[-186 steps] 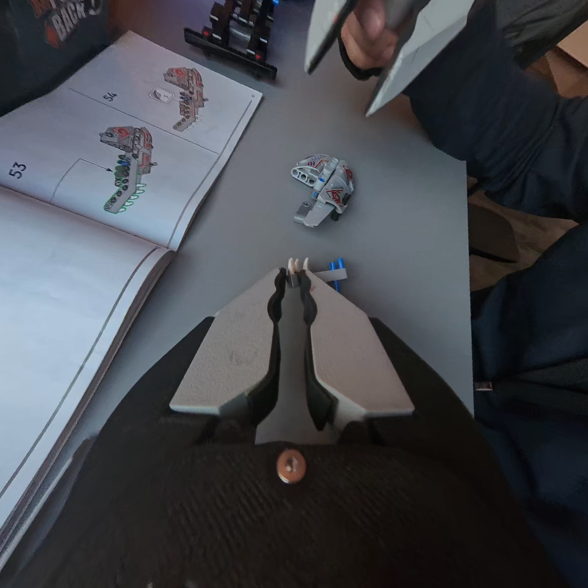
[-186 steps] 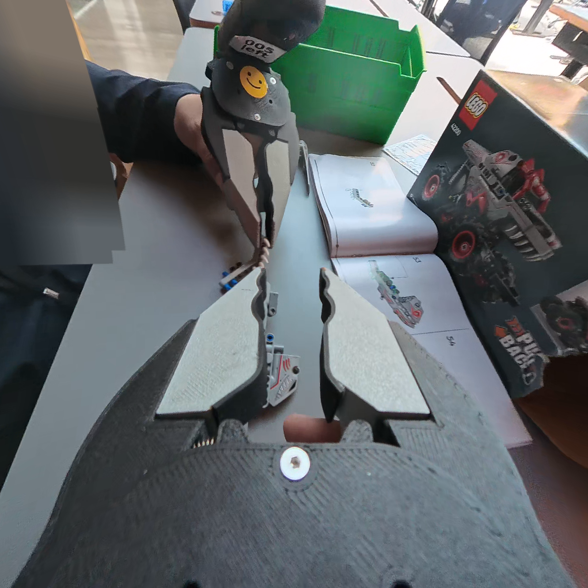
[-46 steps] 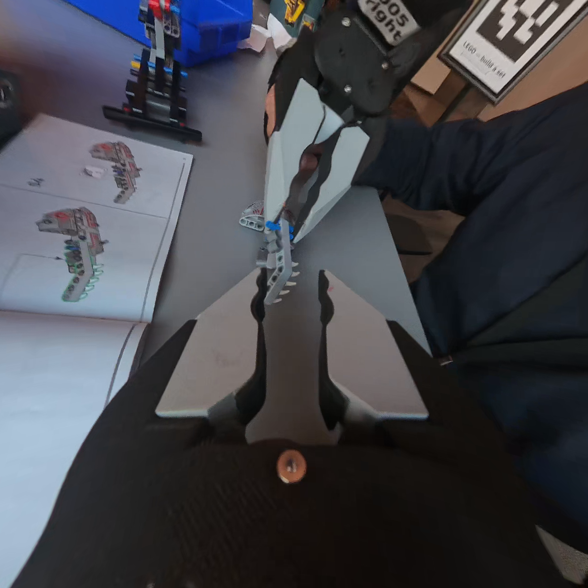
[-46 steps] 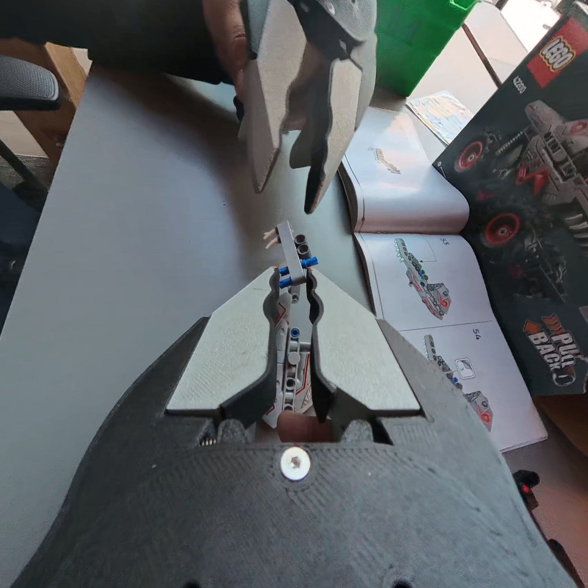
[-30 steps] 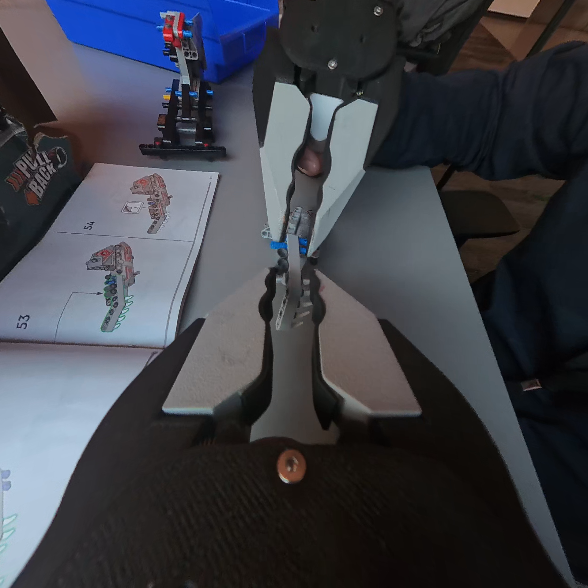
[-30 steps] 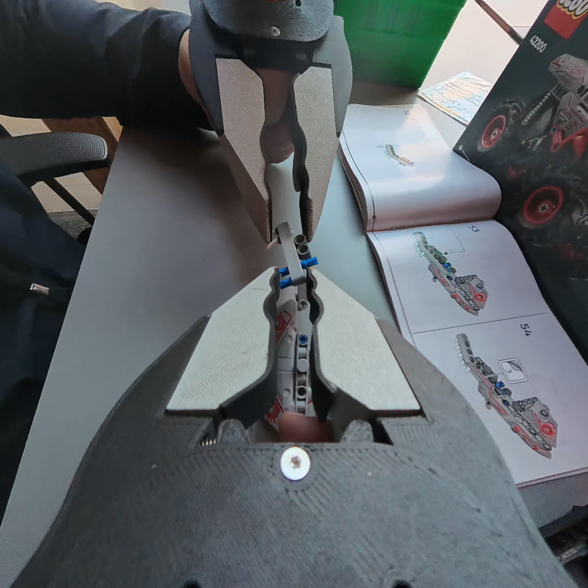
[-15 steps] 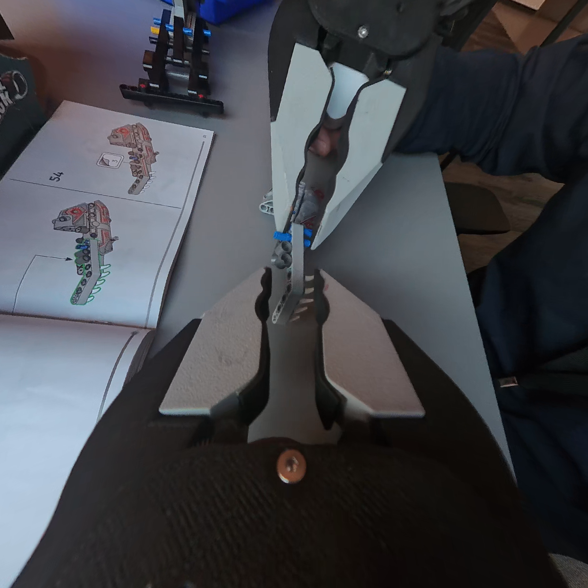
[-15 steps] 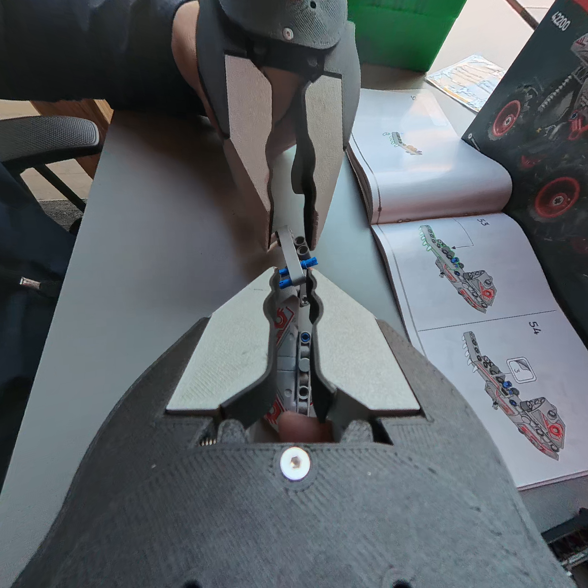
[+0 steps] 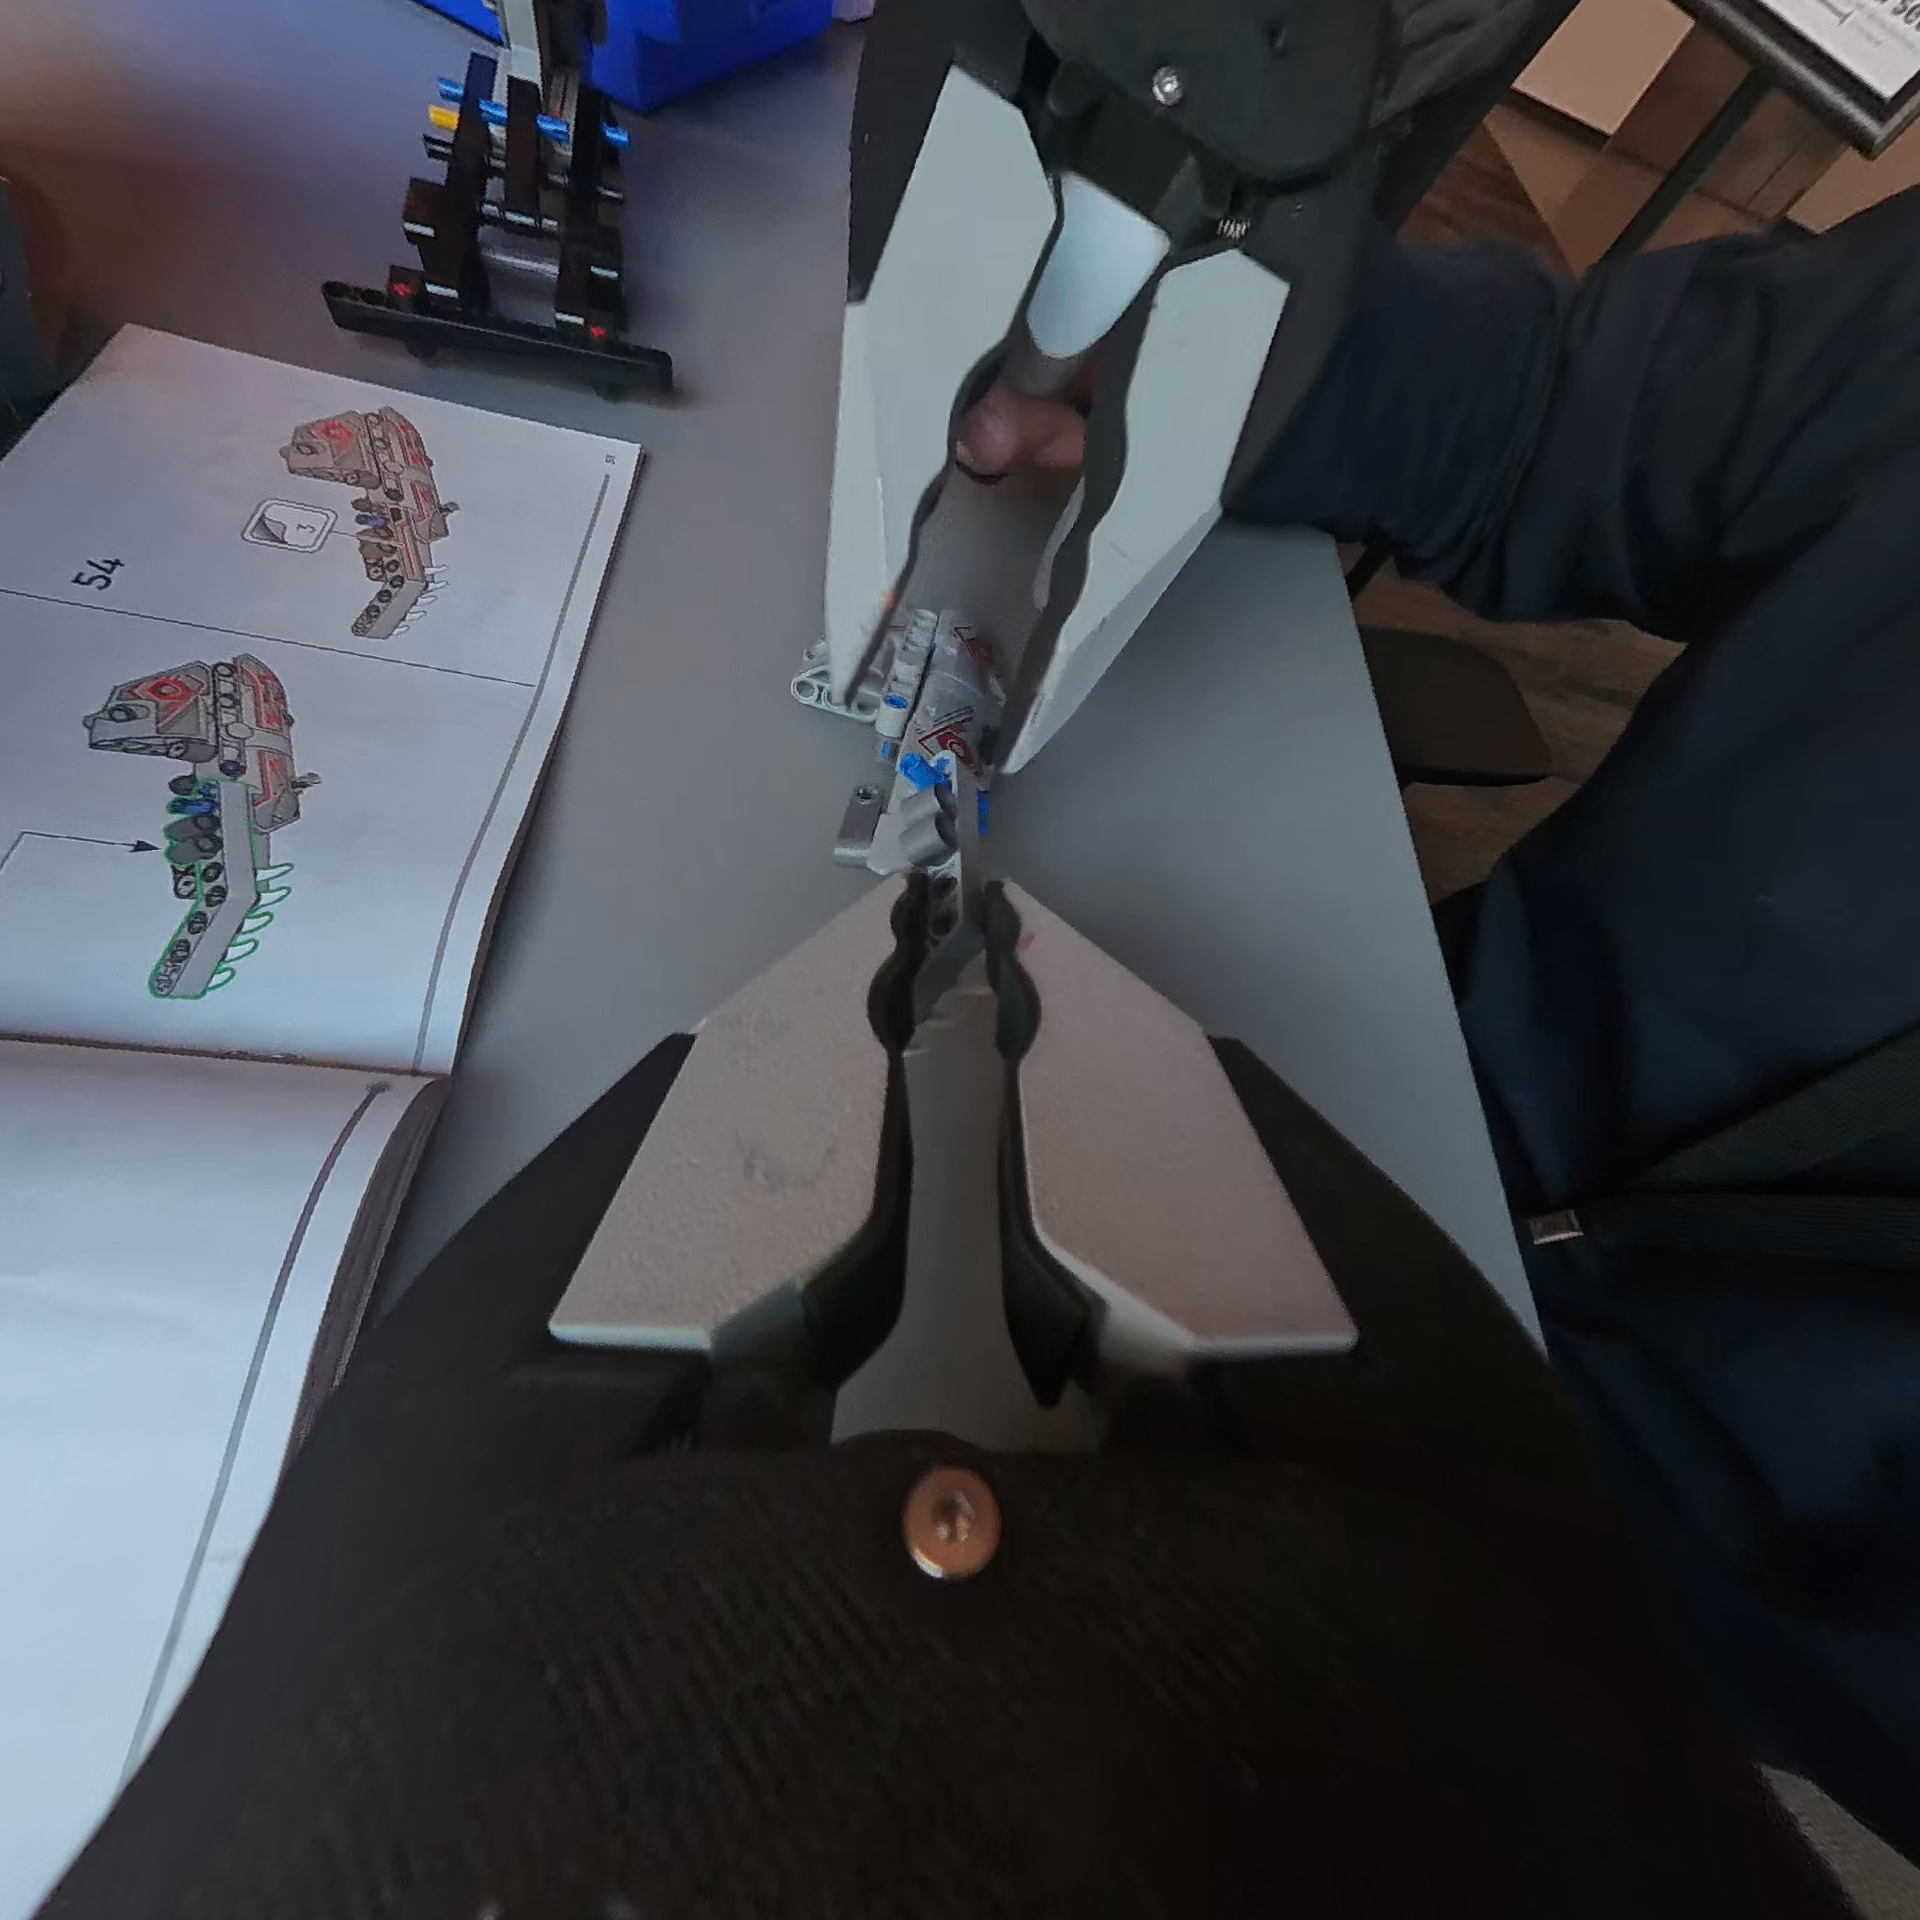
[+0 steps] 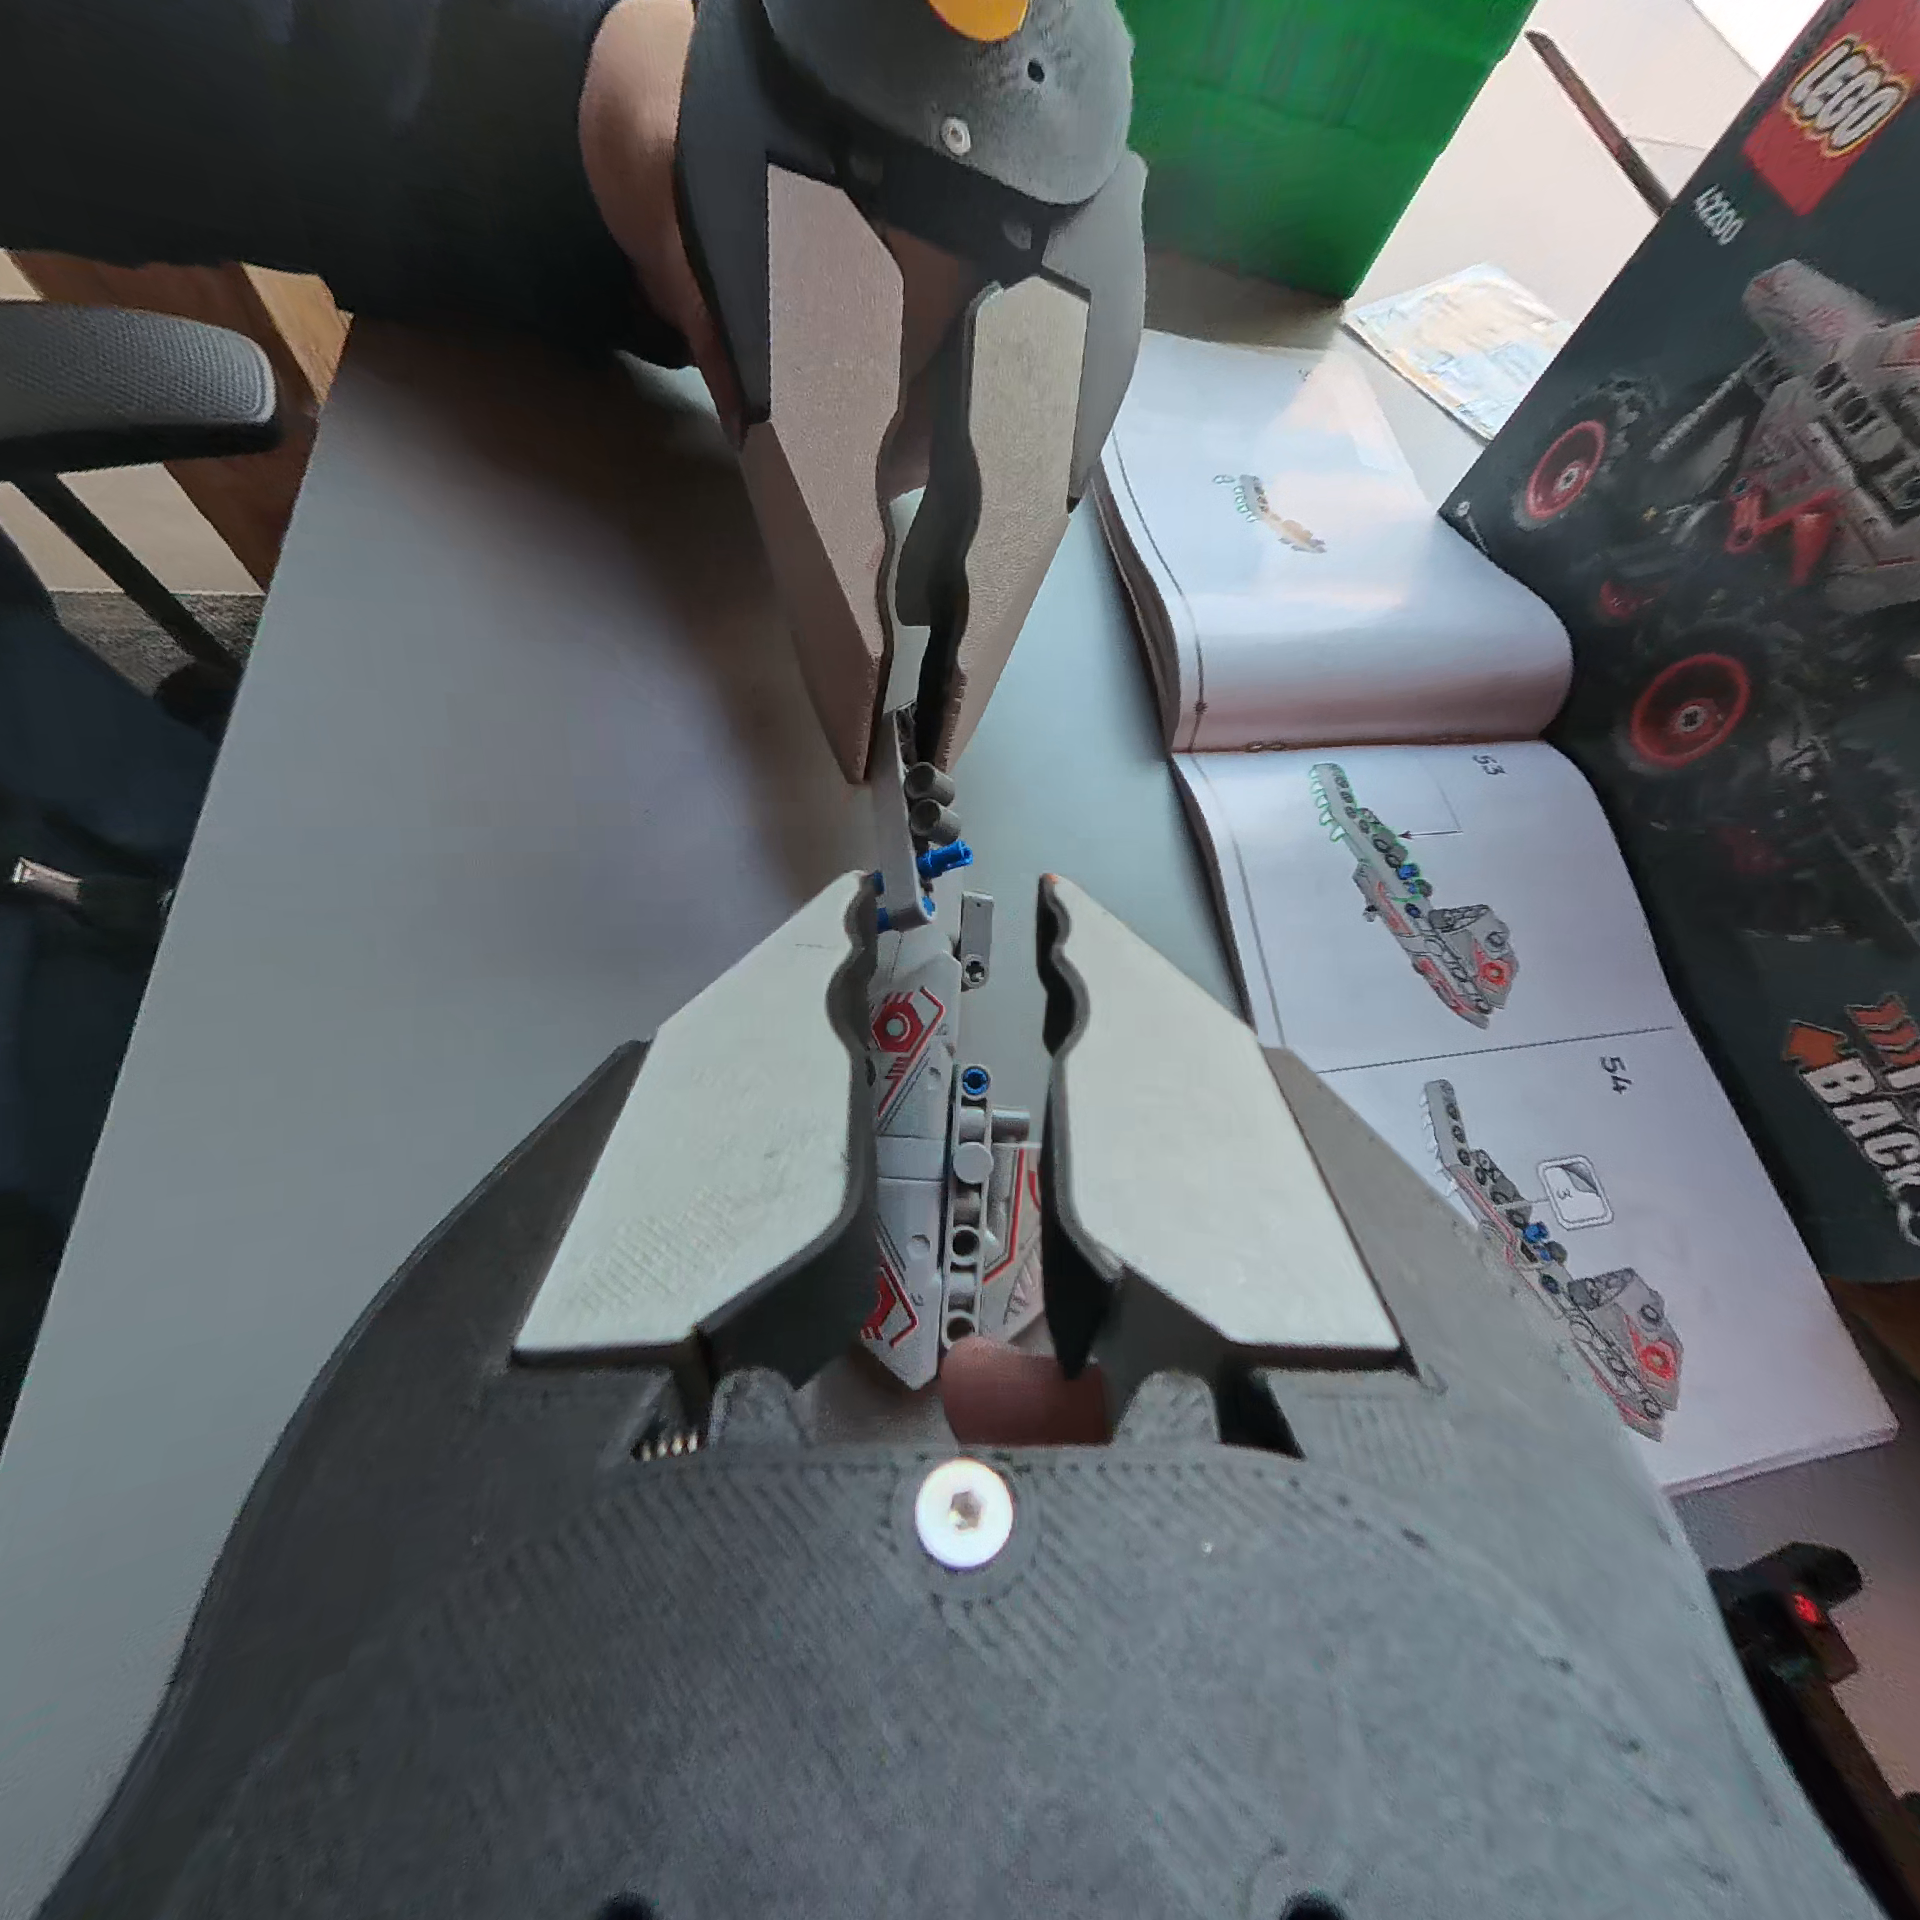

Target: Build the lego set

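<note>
Grey bench (image 10: pixel 499 727) w/ matte top, daylight glare at far right. Black mesh office chair (image 10: pixel 114 384) at far left, on wood floor (image 10: pixel 197 509) w/ a strip of grey carpet. In left wrist view: 2nd dark chair seat (image 9: pixel 1455 707) just past bench edge on right, brown wood floor (image 9: pixel 1621 166) beyond.
</note>
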